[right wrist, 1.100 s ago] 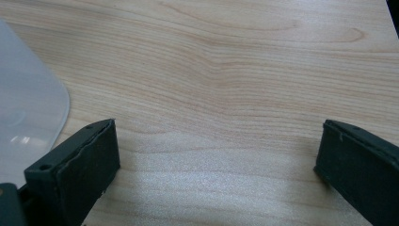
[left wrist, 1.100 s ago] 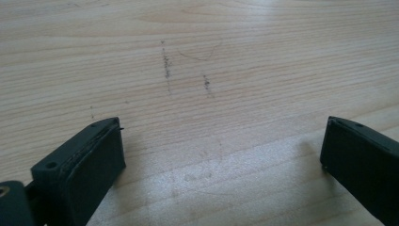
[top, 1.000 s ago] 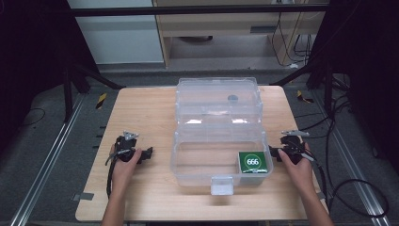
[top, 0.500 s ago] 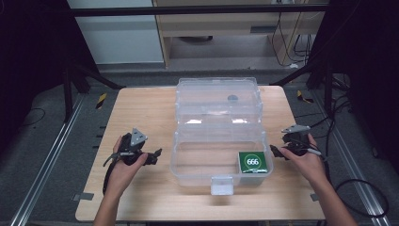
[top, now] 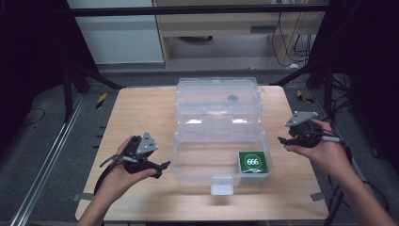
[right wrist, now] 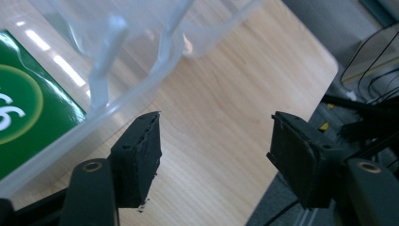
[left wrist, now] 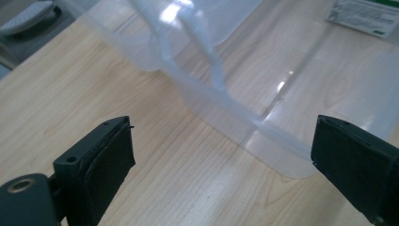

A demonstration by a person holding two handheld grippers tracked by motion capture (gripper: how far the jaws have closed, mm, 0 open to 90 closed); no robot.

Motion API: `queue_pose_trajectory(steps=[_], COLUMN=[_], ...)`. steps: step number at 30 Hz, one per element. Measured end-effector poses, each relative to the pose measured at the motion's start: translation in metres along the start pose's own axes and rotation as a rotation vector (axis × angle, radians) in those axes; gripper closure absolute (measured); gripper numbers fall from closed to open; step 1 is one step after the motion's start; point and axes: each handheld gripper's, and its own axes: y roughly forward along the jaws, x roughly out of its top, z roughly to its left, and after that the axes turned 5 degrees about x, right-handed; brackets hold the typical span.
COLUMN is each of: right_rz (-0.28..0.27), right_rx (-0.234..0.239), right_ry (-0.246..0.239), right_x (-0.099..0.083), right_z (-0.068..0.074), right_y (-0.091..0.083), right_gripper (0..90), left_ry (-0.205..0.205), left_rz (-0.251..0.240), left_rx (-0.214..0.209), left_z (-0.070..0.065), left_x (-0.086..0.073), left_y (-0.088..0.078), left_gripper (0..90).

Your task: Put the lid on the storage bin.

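Note:
A clear plastic storage box (top: 188, 160) stands open in the middle of the wooden table (top: 141, 108), its lid (top: 219, 101) folded back behind it. Inside, at the front right corner, lies a green card marked 666 (top: 253, 161) (right wrist: 23, 113). My left gripper (top: 162, 165) is held above the table just left of the box, jaws wide apart and nothing between them (left wrist: 221, 155); the box's rounded corner (left wrist: 282, 160) lies ahead of it. My right gripper (top: 281, 140) hovers right of the box, open and empty (right wrist: 214, 150).
A white latch tab (top: 222, 185) juts from the box's front wall. The table's right edge (top: 301, 117) runs close behind the right hand, with cables on the floor (top: 339, 84) beyond. Bare wood lies left of the box and along the front.
Both hands have lifted and drawn slightly away from the box sides. The left gripper has tilted up and moved left; the right has risen and shifted right.

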Motion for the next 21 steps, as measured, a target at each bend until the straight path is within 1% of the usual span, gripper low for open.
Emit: queue_pose_trajectory(steps=[1,2,4,5,6,7,8,11,13,14,15,17,19,20,21], right_rz=[-0.002,-0.001,-0.009,-0.009,-0.014,-0.018,-0.022,-0.014,-0.006,-0.006,-0.001,0.012,0.025,0.021,0.027], right_rx=[0.004,0.012,0.028,0.041,0.043,0.051,0.063,0.083,0.09,0.09,0.106,0.119,0.124,0.129,0.133], right_ry=[-0.017,-0.043,-0.077,-0.098,-0.112,-0.135,-0.155,-0.233,-0.284,-0.284,-0.333,-0.358,-0.39,-0.4,-0.409], right_x=[0.004,0.012,0.023,0.031,0.036,0.044,0.051,0.076,0.092,0.092,0.11,0.121,0.132,0.137,0.143], right_z=[-0.001,-0.002,-0.004,-0.005,-0.006,-0.006,-0.006,-0.002,0.002,0.002,0.006,0.009,0.012,0.013,0.014], right_y=[-0.003,-0.008,-0.014,-0.017,-0.018,-0.02,-0.02,-0.021,-0.02,-0.02,-0.016,-0.011,-0.005,-0.002,0.002], right_gripper=[38.7,40.5,47.0,49.2,52.8,55.1,56.9,61.8,64.1,64.1,66.9,67.0,67.1,67.2,67.1], left_ry=[0.0,0.031,0.055,0.064,0.082,0.092,0.094,0.122,0.14,0.14,0.155,0.169,0.192,0.192,0.199], left_rz=[0.0,-0.005,-0.006,-0.006,0.0,0.002,0.005,0.012,0.025,0.025,0.042,0.061,0.082,0.082,0.082], left_rx=[0.0,-0.015,-0.04,-0.04,-0.042,-0.052,-0.065,-0.094,-0.11,-0.11,-0.13,-0.145,-0.151,-0.151,-0.161], left_z=[0.0,-0.005,-0.01,-0.012,-0.015,-0.017,-0.019,-0.026,-0.031,-0.031,-0.035,-0.039,-0.042,-0.042,-0.045], left_x=[0.0,0.008,0.016,0.018,0.022,0.025,0.028,0.036,0.04,0.04,0.042,0.042,0.043,0.043,0.044], left_y=[0.0,-0.005,-0.008,-0.008,-0.008,-0.008,-0.007,-0.004,-0.001,-0.001,0.003,0.008,0.012,0.012,0.014], left_gripper=[5.7,5.8,8.4,9.5,10.2,11.2,12.0,14.9,15.0,15.4,16.4,17.0,16.9,16.7,16.3])
